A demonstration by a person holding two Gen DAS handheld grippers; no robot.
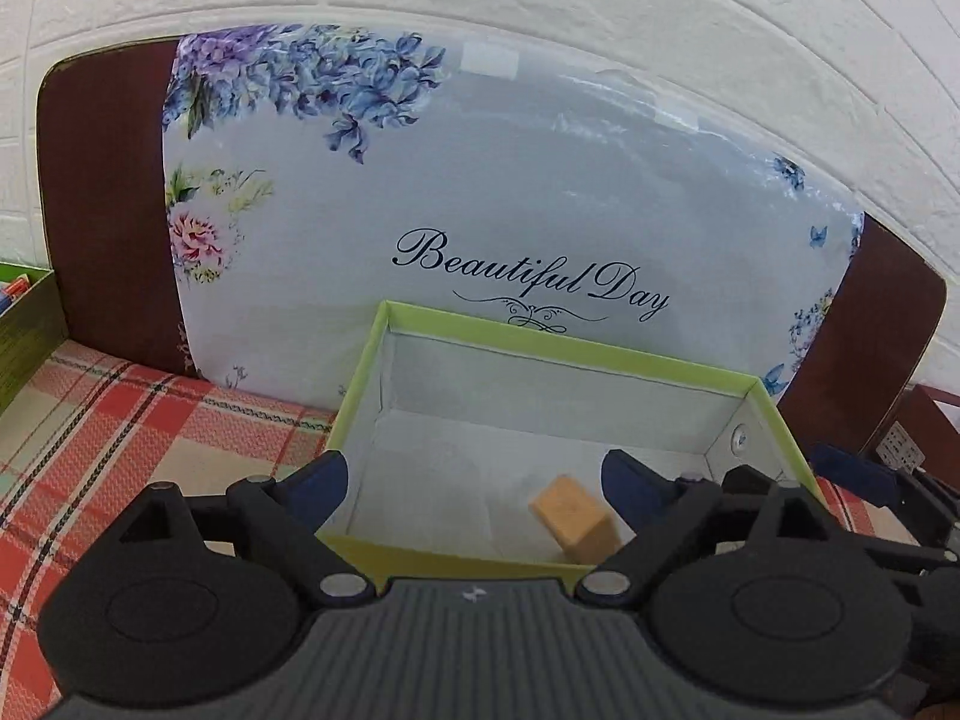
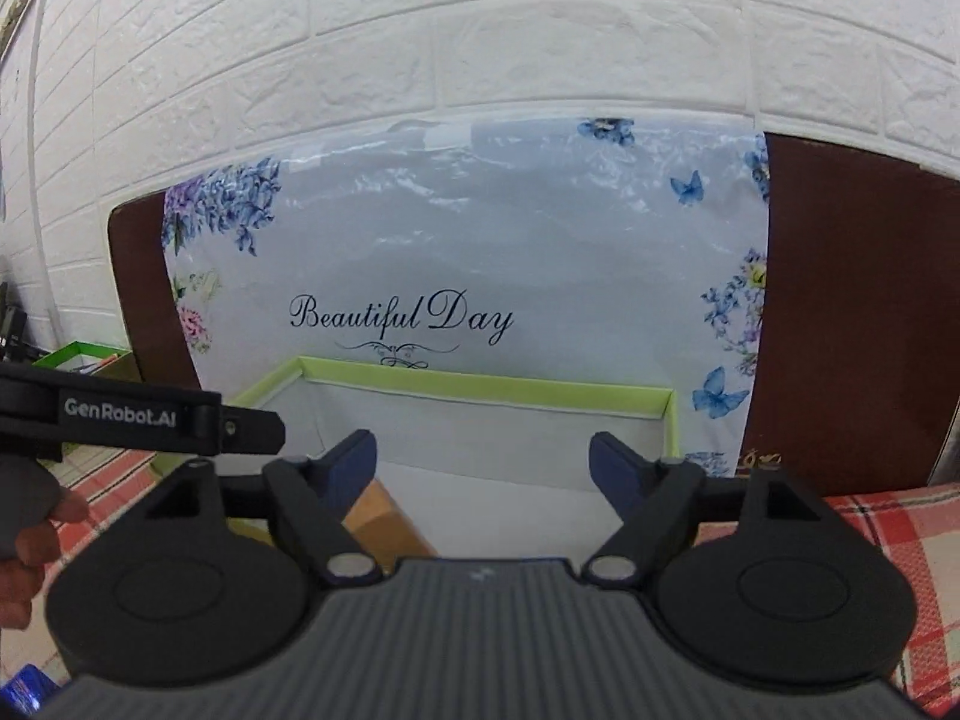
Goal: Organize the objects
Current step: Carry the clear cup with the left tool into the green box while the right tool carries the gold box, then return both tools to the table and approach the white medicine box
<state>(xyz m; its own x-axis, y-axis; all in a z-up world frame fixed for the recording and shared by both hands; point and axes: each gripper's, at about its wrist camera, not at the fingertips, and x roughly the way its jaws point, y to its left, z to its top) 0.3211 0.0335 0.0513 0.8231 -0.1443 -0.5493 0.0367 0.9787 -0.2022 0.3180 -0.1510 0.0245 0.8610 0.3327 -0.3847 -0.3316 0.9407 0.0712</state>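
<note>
A light green open box (image 1: 558,354) with a white inside sits on the plaid cloth against a flowered pillow. A tan wooden block (image 1: 576,516) lies inside it near the front wall. My left gripper (image 1: 474,480) is open and empty, just above the box's front edge, with the block near its right finger. In the right wrist view the same box (image 2: 480,387) lies ahead and the block (image 2: 384,519) shows beside the left finger. My right gripper (image 2: 483,459) is open and empty over the box.
A "Beautiful Day" pillow (image 1: 480,210) leans on a dark brown headboard (image 1: 102,204) and a white brick wall. A second green box (image 1: 24,324) with items stands at the far left. Red plaid cloth (image 1: 120,420) covers the surface. The left gripper's body (image 2: 138,414) crosses the right view's left side.
</note>
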